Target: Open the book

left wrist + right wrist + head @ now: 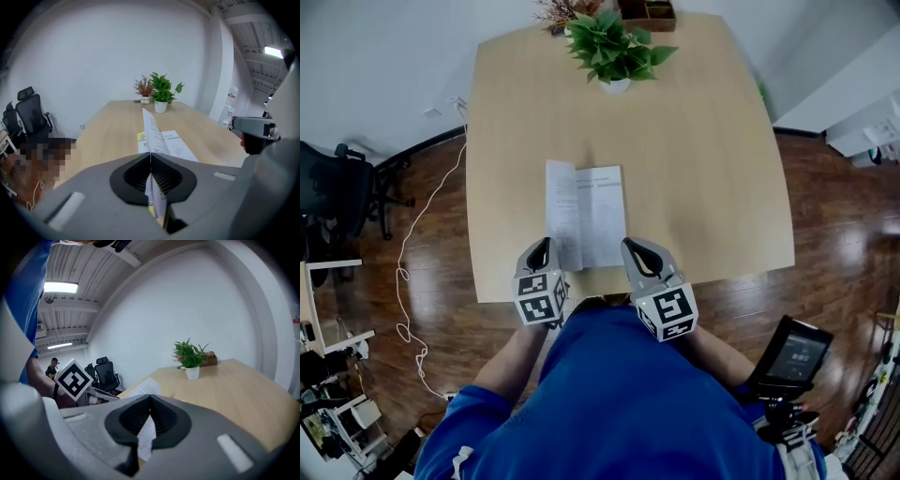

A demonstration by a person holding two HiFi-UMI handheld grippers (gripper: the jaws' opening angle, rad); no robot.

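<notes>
A thin white book lies near the front edge of the wooden table. Its left page is lifted and stands up from the spine. My left gripper is shut on the near edge of that upright page; a yellow cover shows beneath it. The left gripper's pads meet around the sheet. My right gripper is at the book's near right corner. The right gripper's pads are closed with a printed page pinched between them.
A potted green plant and a wooden box stand at the table's far edge. Office chairs and a white cable are on the floor at the left. A dark screen device sits low on the right.
</notes>
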